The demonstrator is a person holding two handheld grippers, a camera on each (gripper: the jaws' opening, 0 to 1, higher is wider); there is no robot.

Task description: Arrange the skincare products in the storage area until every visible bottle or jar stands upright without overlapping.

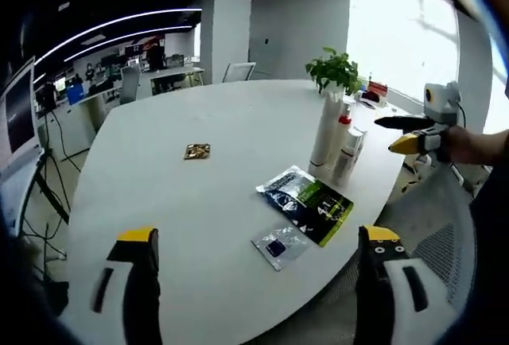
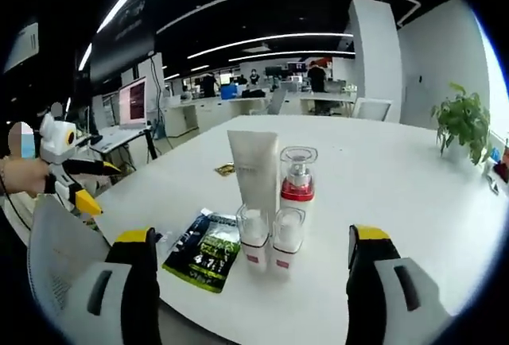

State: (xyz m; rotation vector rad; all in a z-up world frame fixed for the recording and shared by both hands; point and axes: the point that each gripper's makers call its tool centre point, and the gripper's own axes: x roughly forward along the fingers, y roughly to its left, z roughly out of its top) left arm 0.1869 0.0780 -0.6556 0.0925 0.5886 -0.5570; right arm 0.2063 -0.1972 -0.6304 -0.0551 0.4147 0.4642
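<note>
Four skincare products stand upright in a tight cluster near the white table's edge: a tall white tube (image 2: 253, 166), a clear pump bottle with a red collar (image 2: 298, 174), and two small clear bottles with red bases (image 2: 253, 259) (image 2: 287, 238). In the left gripper view the same cluster (image 1: 338, 134) is at the right. My right gripper (image 2: 251, 238) is open and faces the cluster from short of it, touching nothing. My left gripper (image 1: 258, 234) is open over the table's near side with nothing between its jaws. Each gripper also shows in the other's view (image 1: 413, 132) (image 2: 75, 180).
A green and black packet (image 1: 310, 202) and a small clear sachet (image 1: 280, 243) lie flat near the cluster, and a gold sachet (image 1: 196, 151) lies mid-table. A potted plant (image 1: 334, 67) stands behind the products. Mesh chair backs (image 2: 56, 257) stand at the table's edge.
</note>
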